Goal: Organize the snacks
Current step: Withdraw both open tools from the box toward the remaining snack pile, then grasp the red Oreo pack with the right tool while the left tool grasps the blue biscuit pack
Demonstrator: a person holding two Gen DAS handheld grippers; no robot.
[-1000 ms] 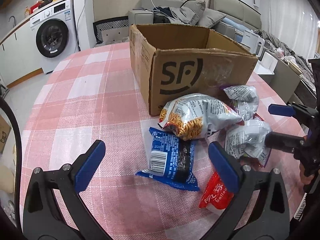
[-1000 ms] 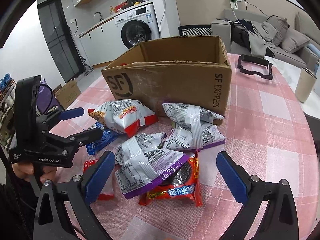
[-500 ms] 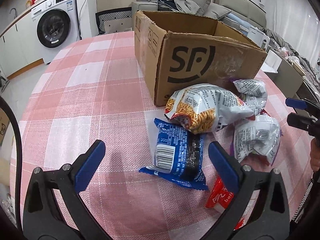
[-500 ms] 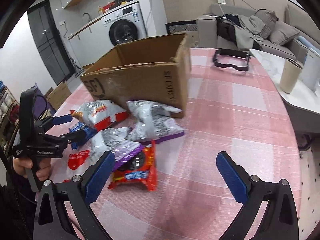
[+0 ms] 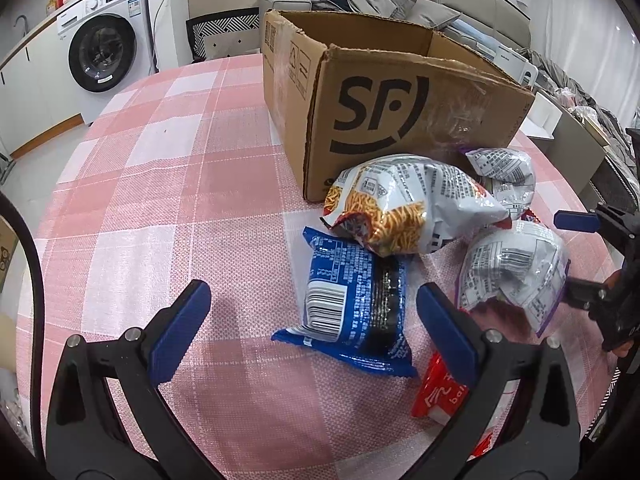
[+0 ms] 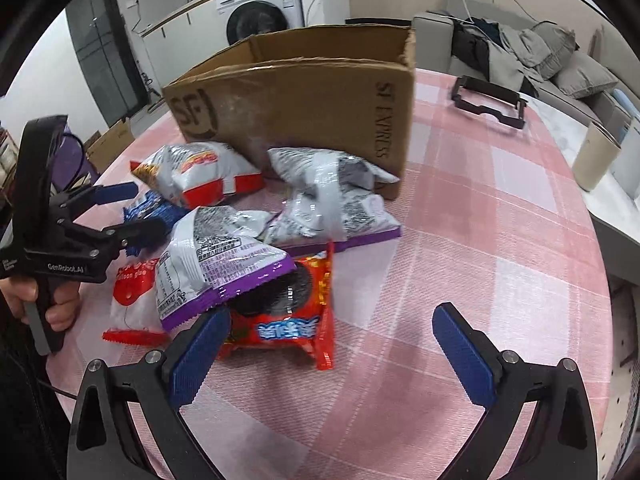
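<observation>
The left claw [image 5: 312, 328] is open wide and holds nothing. Right between its two blue pads lies the blue snack pack [image 5: 354, 302], flat on the pink checked table [image 5: 168, 184]. The pack's long side runs away from the claw, toward the box, so the pads stand on either side of its short way. That looks like a good fit for a squeeze. This claw is the nearer one to the blue pack, so I think it goes for that one first.

The right claw [image 6: 328, 344] is open wide too, and empty. Its left pad is just beside the red cookie pack [image 6: 296, 320], which lies a bit to the left of the gap. A silver and purple bag [image 6: 212, 256] rests partly on top of the red pack. A red and white pack [image 6: 130, 292] lies to the left of that.

A little farther, the noodle snack bag [image 5: 408, 208] touches the far end of the blue pack. Another silver bag [image 6: 332, 196] sits by the box corner.

Farthest is the brown box [image 5: 400, 92], open on top, near the middle of the table. All the snacks I can see are outside it, in a heap at its front wall.
</observation>
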